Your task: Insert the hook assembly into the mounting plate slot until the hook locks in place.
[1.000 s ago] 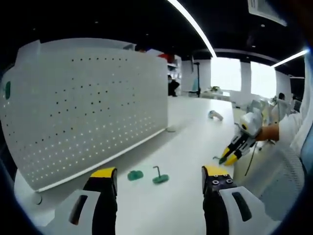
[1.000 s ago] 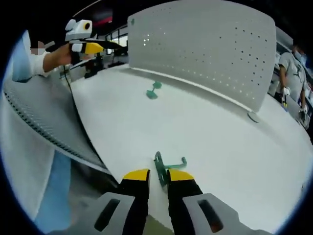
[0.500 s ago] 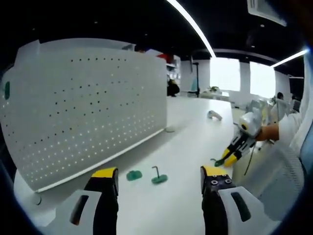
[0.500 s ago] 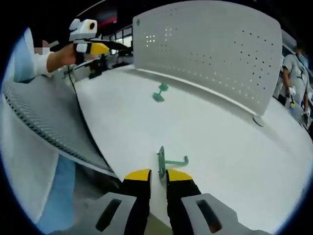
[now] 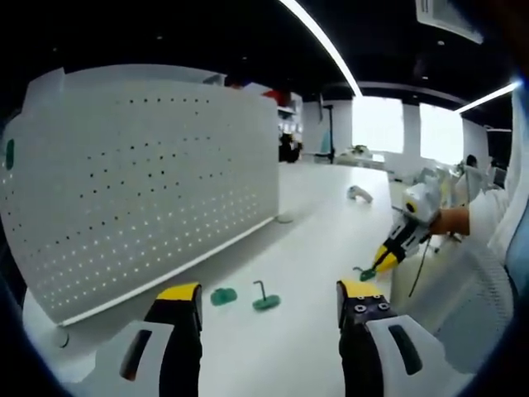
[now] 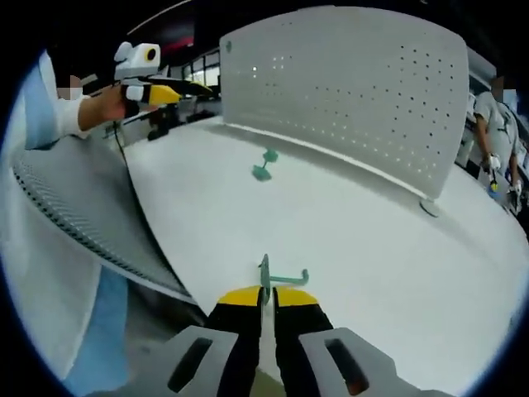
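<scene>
— Hook (image 6: 279, 277)? Pinched by its flat base between the right hand-held gripper (image 6: 263, 299) jaws, prong pointing right, low over the near edge of the bench (image 6: 355, 240).
— And the plate?
— Pegboard (image 6: 355, 91), upright at the far side, well apart from the hook. Two more green pieces (image 5: 245, 295) lying near its foot.
— Best way on?
— Probably: keep the pinch firm, carry across, square the base to the holes, then press until seated.
— Left hand-held gripper (image 5: 269, 296)?
— Jaws spread, empty, held level above the bench, facing the pegboard.
</scene>
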`<act>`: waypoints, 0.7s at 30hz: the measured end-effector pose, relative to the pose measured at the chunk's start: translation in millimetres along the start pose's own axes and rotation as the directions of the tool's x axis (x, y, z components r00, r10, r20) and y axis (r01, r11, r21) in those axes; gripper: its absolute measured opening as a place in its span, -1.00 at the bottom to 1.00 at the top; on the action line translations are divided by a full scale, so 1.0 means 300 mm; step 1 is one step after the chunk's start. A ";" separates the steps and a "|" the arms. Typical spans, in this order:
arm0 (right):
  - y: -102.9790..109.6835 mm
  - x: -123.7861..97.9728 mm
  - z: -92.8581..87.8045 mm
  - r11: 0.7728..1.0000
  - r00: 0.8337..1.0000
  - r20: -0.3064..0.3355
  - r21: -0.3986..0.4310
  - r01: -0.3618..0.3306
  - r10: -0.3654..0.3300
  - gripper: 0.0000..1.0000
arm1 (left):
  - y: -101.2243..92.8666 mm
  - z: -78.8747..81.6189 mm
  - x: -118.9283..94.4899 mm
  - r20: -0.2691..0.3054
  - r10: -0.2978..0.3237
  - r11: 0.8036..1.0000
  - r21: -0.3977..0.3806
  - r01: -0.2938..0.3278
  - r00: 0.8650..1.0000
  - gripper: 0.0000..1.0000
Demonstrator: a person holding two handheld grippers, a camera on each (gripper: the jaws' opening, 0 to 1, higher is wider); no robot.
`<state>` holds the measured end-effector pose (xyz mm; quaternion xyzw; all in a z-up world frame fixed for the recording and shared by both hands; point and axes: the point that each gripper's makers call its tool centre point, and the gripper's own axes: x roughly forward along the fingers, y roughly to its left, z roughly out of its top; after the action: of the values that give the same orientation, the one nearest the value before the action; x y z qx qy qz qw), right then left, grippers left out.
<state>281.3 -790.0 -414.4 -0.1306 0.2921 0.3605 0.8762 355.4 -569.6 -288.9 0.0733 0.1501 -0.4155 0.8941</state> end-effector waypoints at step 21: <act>0.012 0.028 0.067 0.996 1.000 -0.001 -0.090 0.007 -0.007 -1.00 | -0.011 0.004 -0.001 0.005 -0.016 1.000 0.005 0.016 1.000 0.30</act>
<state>292.1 -774.0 -403.5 -0.1713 0.2757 0.3702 0.8704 352.9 -571.6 -287.7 0.0730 0.1473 -0.4233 0.8910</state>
